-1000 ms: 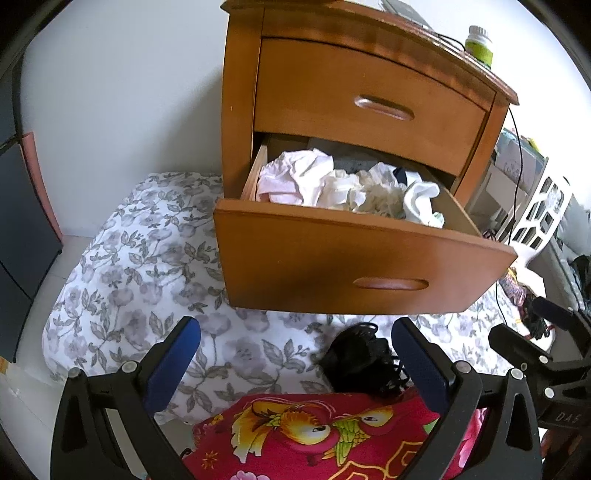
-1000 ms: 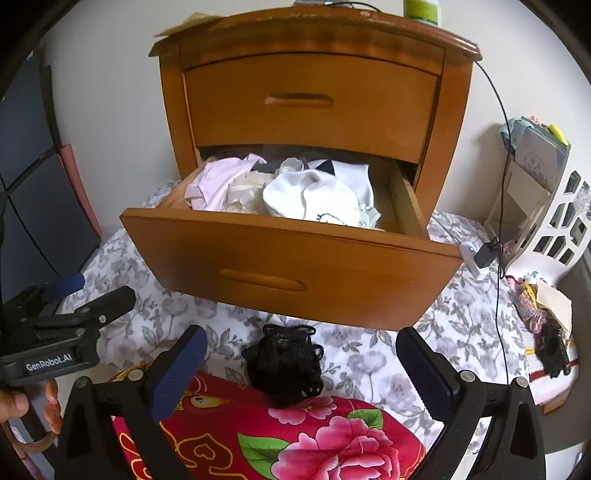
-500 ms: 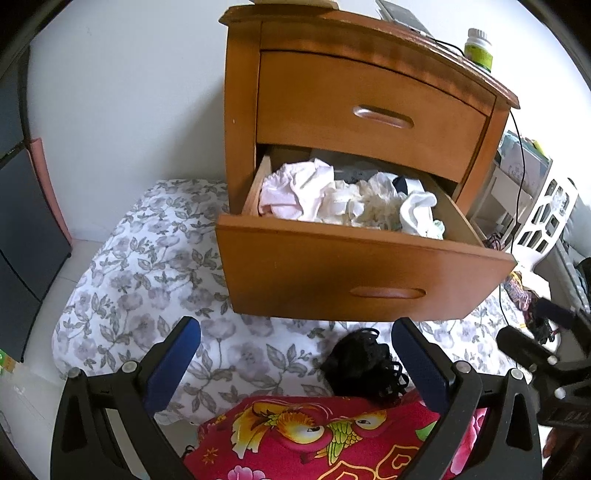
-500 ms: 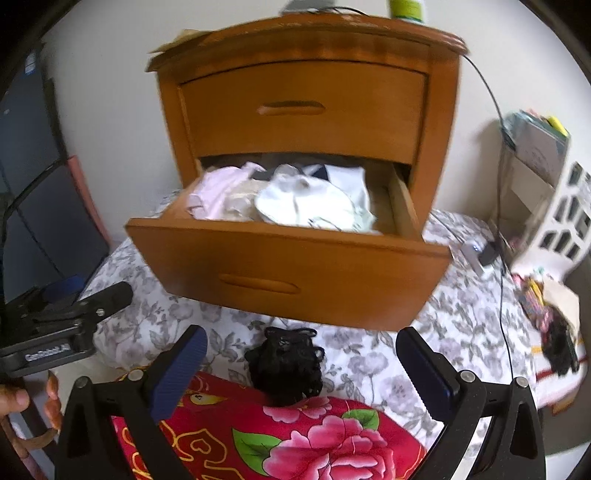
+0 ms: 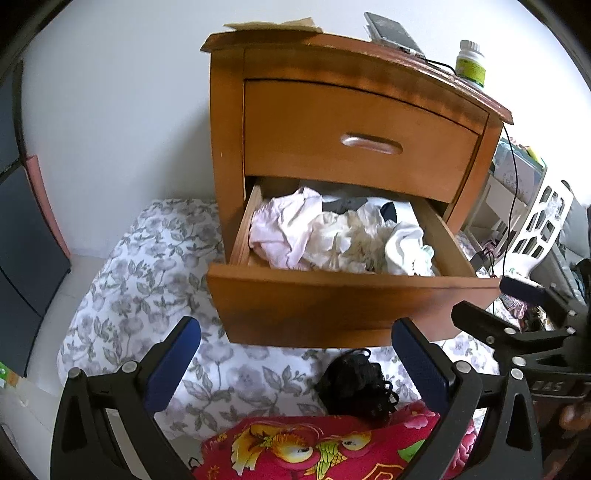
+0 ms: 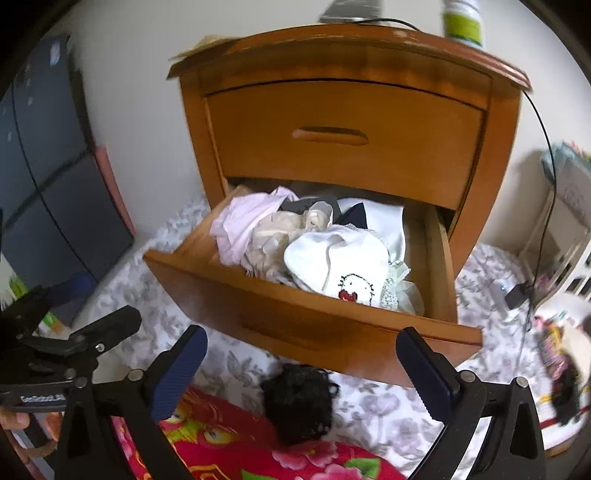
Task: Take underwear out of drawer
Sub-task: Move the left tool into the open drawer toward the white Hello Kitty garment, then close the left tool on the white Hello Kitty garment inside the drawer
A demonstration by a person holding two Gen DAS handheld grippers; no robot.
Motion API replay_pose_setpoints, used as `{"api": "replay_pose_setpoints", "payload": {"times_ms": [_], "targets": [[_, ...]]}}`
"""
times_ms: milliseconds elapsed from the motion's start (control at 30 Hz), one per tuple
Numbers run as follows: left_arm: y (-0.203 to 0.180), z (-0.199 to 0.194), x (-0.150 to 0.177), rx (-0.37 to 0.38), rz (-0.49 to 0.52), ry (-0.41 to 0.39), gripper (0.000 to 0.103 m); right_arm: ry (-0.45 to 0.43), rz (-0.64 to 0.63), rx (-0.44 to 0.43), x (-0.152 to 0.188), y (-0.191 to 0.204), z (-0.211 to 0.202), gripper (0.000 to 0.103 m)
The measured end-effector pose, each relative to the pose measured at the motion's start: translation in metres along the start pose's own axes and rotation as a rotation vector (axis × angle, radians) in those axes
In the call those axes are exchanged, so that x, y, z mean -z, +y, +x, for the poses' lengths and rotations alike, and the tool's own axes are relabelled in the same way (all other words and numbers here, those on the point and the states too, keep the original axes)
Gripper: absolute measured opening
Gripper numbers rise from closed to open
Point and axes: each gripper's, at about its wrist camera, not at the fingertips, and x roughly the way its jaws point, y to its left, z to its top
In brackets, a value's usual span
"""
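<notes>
The lower drawer of a wooden nightstand stands pulled out. It holds crumpled underwear: a pale pink piece, cream pieces and a white piece with a cartoon cat. A black lacy piece lies on the floral bedding below the drawer front. My left gripper is open and empty, low before the drawer. My right gripper is open and empty too, just below the drawer front.
Floral bedding and a red flowered blanket lie under the grippers. A bottle and a phone sit on the nightstand top. A cable hangs at its right side, beside a white rack.
Both grippers have risen and tilted, so I look further down into the drawer. The right one has come closer to the drawer front. Both stay open and empty.
</notes>
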Motion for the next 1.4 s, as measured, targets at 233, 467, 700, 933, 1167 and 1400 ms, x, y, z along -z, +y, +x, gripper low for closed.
{"api": "replay_pose_setpoints", "payload": {"times_ms": [233,467,700,933,1167,1400], "targets": [[-0.007,0.010,-0.022,-0.013,0.043,0.004,0.103,0.014,0.053,0.034,0.030,-0.014,0.006,0.103],[-0.032,0.041,-0.054,0.042,0.134,0.082,0.103,0.016,0.087,0.046,0.048,-0.027,0.008,0.103],[-0.058,0.078,-0.083,0.086,0.183,0.149,0.103,0.038,0.136,0.024,0.057,-0.038,0.020,0.103],[-0.094,0.111,-0.094,0.077,0.255,0.208,0.097,0.045,0.190,0.010,0.062,-0.052,0.029,0.103],[-0.131,0.140,-0.087,0.069,0.348,0.259,0.068,0.065,0.215,0.008,0.066,-0.061,0.037,0.103],[-0.135,0.157,-0.077,0.110,0.313,0.265,0.037,0.083,0.227,-0.001,0.070,-0.064,0.044,0.103]]}}
